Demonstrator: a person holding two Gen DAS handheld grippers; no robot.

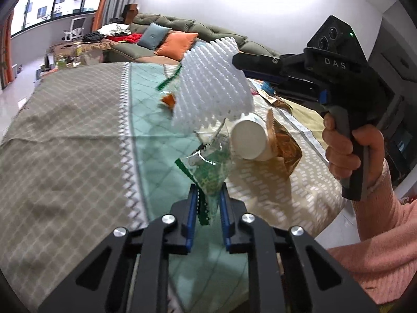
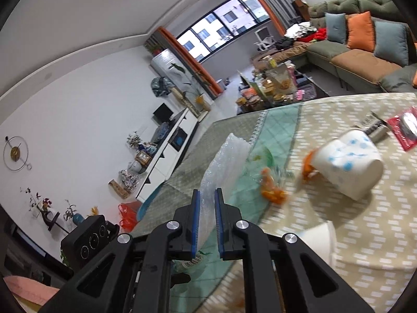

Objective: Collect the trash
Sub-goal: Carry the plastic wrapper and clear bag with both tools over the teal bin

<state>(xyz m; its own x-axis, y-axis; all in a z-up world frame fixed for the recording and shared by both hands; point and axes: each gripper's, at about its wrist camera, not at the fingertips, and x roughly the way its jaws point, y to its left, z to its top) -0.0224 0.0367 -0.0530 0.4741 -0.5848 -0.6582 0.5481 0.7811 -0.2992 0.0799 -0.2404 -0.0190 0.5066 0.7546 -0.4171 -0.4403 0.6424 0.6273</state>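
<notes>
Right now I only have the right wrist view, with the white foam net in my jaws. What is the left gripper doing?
Observer: The left gripper is shut on a clear wrapper with green print, just in front of the tipped paper cup.
Operator: Is my foam net off the table?
Observer: Yes. The left wrist view shows the foam net hanging free from the right gripper, held up off the tablecloth.
Operator: What else lies by the cup?
Observer: A crinkled brown-gold bag lies beside the cup and looks to be touching it.
</notes>
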